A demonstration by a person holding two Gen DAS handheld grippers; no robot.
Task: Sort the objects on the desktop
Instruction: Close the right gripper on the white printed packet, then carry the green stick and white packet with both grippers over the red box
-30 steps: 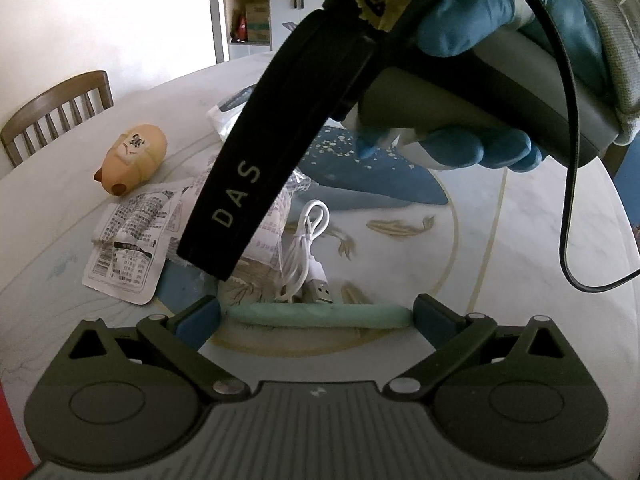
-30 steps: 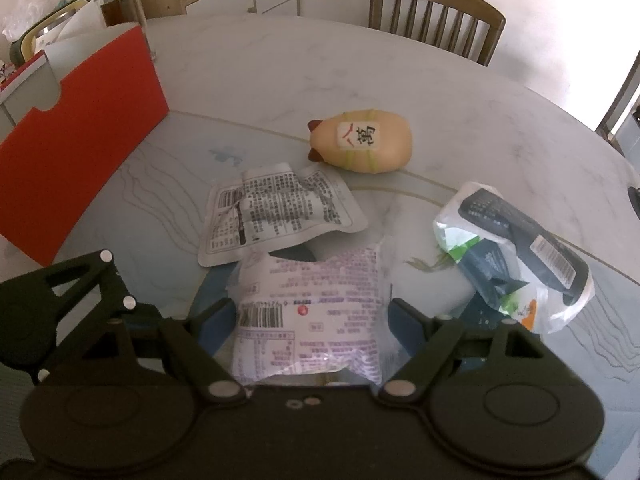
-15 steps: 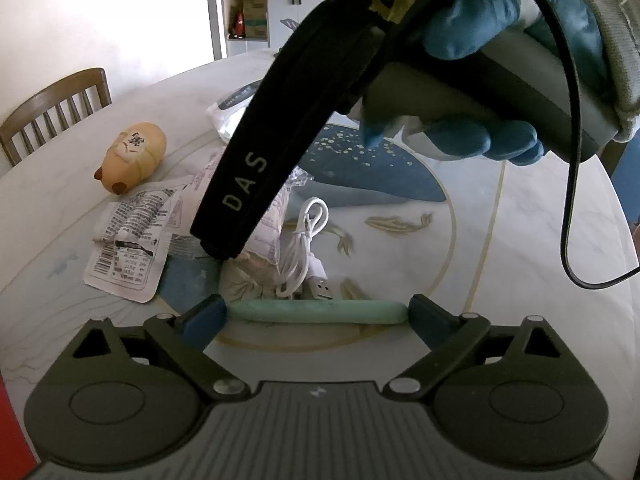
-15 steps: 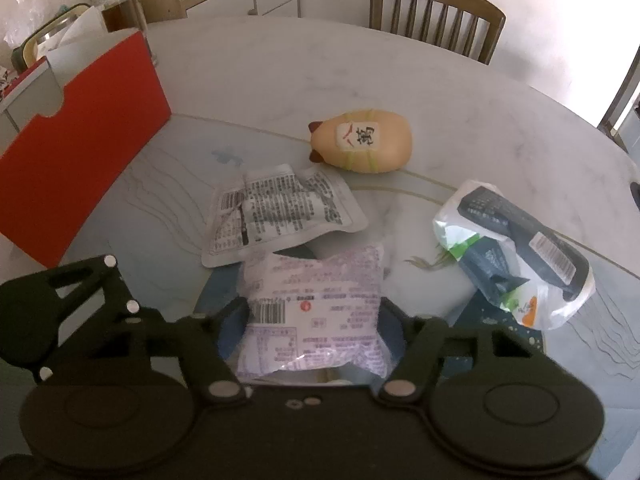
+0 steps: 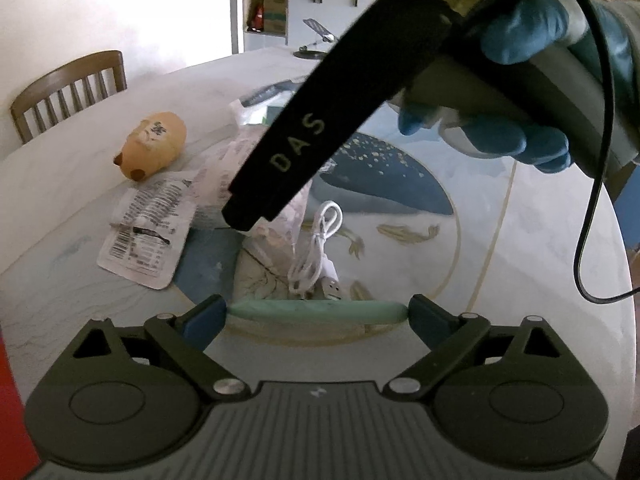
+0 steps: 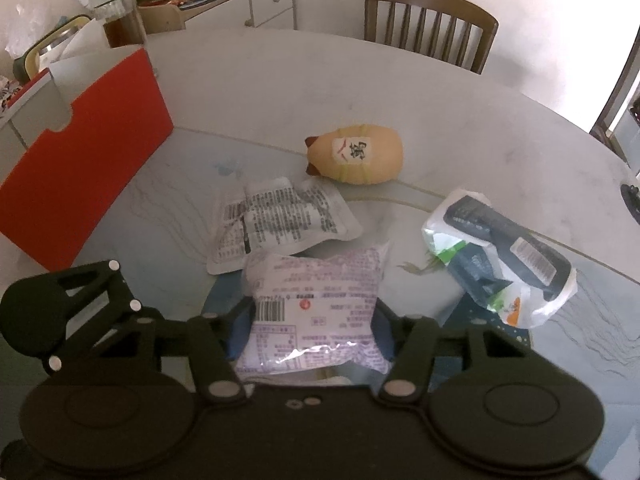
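My left gripper [image 5: 318, 312] is shut on a pale green bar [image 5: 316, 311], which spans lengthwise from one pad to the other just above the table. A white USB cable [image 5: 316, 248] lies right beyond it. My right gripper [image 6: 314, 320] points steeply down with its jaws closing. Its pads press both sides of a purple-and-white snack packet [image 6: 316, 296], which bulges between them. In the left wrist view its black side plate [image 5: 296, 152] crosses the picture, held by a blue-gloved hand [image 5: 520, 92].
Past the packet lie a white printed pouch [image 6: 280, 220], a tan toy with a label [image 6: 356, 154] and a clear bag holding a dark remote [image 6: 500, 256]. A red box [image 6: 80, 168] stands at the left. A wooden chair [image 6: 428, 24] is behind the round table [image 6: 480, 128].
The right jaws have closed in on the purple packet, which is now pinched narrower and lifted at its near end. The left gripper keeps the green bar and has barely moved.
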